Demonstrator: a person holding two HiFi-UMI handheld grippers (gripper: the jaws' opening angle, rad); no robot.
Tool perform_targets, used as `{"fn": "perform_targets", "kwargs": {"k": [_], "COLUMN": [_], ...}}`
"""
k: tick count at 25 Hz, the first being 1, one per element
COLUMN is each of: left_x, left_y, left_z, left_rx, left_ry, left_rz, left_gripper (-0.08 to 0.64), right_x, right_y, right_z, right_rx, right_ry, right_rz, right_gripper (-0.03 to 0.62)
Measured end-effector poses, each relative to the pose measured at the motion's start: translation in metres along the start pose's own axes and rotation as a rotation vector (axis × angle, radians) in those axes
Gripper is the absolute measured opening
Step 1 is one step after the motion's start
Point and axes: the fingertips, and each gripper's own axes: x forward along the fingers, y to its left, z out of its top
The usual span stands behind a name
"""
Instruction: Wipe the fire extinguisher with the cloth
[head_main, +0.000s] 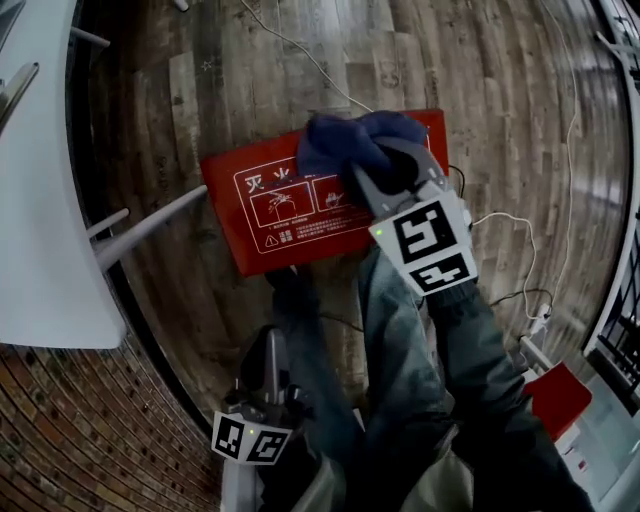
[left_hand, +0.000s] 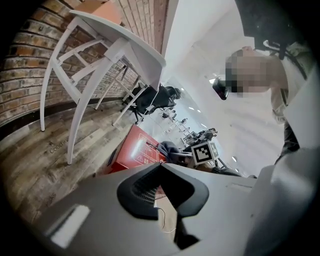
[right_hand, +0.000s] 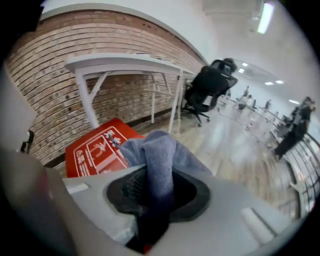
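Right gripper clamped on cloth. The cloth bunches out past the jaw tips onto the red extinguisher box, which lies just ahead of and under them. Left gripper jaws are closed and empty, with the box well ahead.
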Motion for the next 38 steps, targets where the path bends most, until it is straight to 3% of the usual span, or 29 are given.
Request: {"fn": "perform_targets", "kwargs": {"k": [3,7,13,16,18,22,25,27,30,35,38], "left_x": [0.006,0.018,0.031,0.035,0.037,0.041,0.045,0.044,0.038,0.026,0.026], "left_y": [-0.003,-0.007,-0.010,-0.013,-0.014,-0.015,-0.015,-0.013,-0.007,0.020,0.028], "left_z": [-0.005,-0.013,-0.028,-0.036,-0.042,-0.052,-0.063,-0.072,-0.082,-0.090,-0.096], "left_rx": [0.002,0.003,0.010,0.014,0.019,0.015,0.002,-0.005,0.001,0.042,0.059], "left_ry": [0.010,0.028,0.059,0.082,0.092,0.102,0.113,0.130,0.158,0.200,0.222], "left_rz": [0.006,0.013,0.014,0.012,0.010,0.010,0.001,0.004,0.008,0.041,0.053], "left_gripper": [-0.002,-0.002,-0.002,-0.002,-0.002,-0.002,-0.002,-0.002,-0.002,-0.002,-0.002], "right_x": [-0.035,-0.062,-0.057,-0.060,-0.064,-0.079,-0.067,-0.049,-0.012,0.014,0.012], "right_y": [-0.054,-0.039,0.097,0.121,0.110,0.051,0.036,0.047,0.077,0.094,0.093], "right_z": [-0.052,-0.084,-0.070,-0.078,-0.103,-0.166,-0.187,-0.190,-0.179,-0.176,-0.173], "right_rx": [0.128,0.132,-0.029,-0.079,-0.056,-0.014,-0.042,-0.084,-0.048,0.123,0.204], "right_ry": [0.074,0.106,0.086,0.096,0.128,0.162,0.147,0.118,0.043,-0.018,-0.022], "right_rz": [-0.103,-0.117,0.149,0.189,0.160,-0.037,-0.077,-0.085,-0.068,-0.157,-0.162], "right_gripper": [0.097,0.097,0.097,0.097,0.097,0.095,0.094,0.094,0.094,0.094,0.094]}}
